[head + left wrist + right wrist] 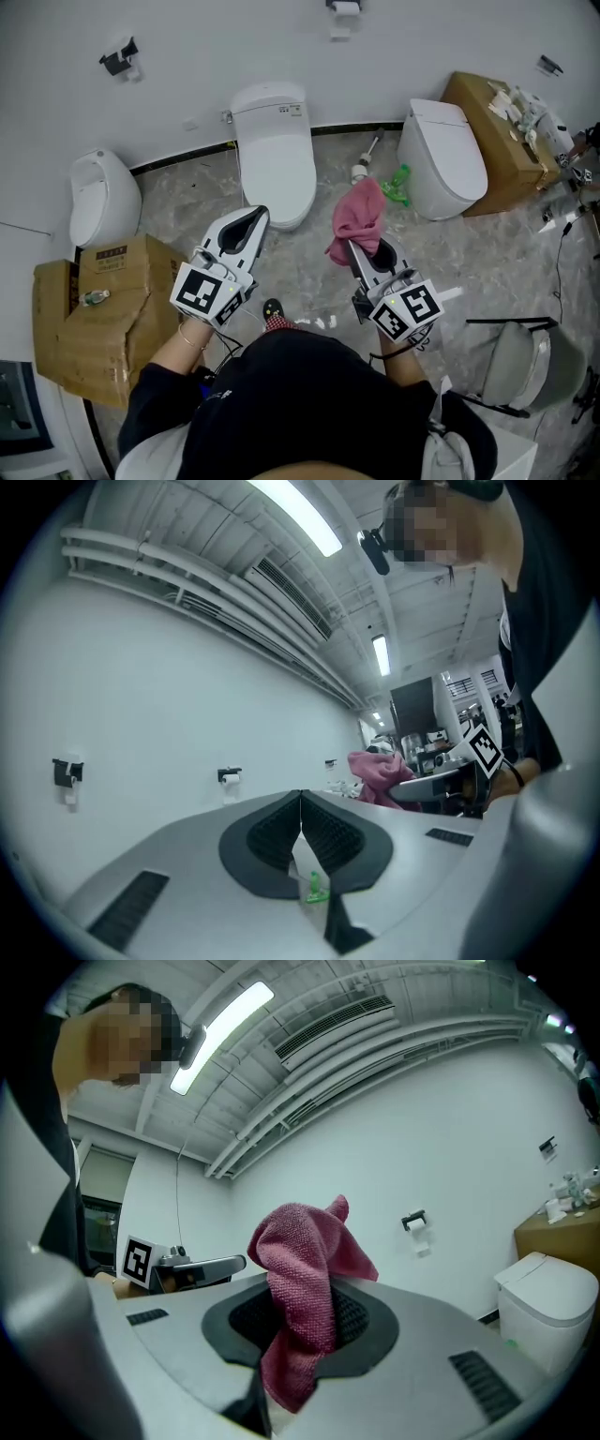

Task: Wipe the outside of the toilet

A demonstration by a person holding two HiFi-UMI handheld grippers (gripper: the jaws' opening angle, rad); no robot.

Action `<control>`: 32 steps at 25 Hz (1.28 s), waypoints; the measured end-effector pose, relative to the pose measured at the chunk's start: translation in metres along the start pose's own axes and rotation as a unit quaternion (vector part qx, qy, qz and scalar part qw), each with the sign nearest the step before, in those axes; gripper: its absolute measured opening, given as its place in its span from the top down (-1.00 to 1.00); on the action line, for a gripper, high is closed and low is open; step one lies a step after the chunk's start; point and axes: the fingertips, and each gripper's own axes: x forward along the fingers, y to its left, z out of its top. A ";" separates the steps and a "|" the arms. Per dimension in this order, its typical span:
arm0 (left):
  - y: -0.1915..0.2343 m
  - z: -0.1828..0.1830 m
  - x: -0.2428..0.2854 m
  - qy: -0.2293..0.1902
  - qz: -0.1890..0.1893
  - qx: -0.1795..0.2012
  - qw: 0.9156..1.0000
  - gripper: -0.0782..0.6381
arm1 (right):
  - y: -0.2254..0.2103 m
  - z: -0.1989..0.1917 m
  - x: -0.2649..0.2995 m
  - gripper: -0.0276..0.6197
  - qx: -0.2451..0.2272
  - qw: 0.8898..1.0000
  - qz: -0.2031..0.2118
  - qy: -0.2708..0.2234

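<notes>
The toilet (274, 155) is standing at the far centre of the floor, its back to the wall and its lid down. Neither tool is touching it, so I am judging the wiping not yet begun. Near it and slightly right, the pink cloth (358, 217) is sitting in the right tongs (364, 251), which are clamping a lower fold while most of the fabric is bunching up above the tips. The left tongs (253, 217) are hovering just near the bowl's front end, closed on nothing. A second toilet (442, 159) is sitting to the right, with a brush (364, 167) and a green bottle (397, 184) lying on the floor between the two. The risk lies in the narrow grip. Dragging over smooth porcelain could be pulling the cloth free, or the bare tips could be scraping the shell if the loose bunch is folding aside.
</notes>
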 end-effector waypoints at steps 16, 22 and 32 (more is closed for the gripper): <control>0.111 -0.020 0.022 0.002 -0.017 -0.019 1.000 0.75 | 0.002 -0.013 0.120 0.64 -0.004 1.000 -0.003 0.024; 0.157 -0.028 0.013 0.006 -0.014 -0.006 1.000 0.75 | 0.016 -0.026 0.168 0.64 -0.007 0.999 0.007 0.035; 0.232 -0.040 0.008 -0.007 0.003 -0.030 1.000 0.75 | 0.022 -0.034 0.234 0.64 -0.014 0.999 0.005 0.043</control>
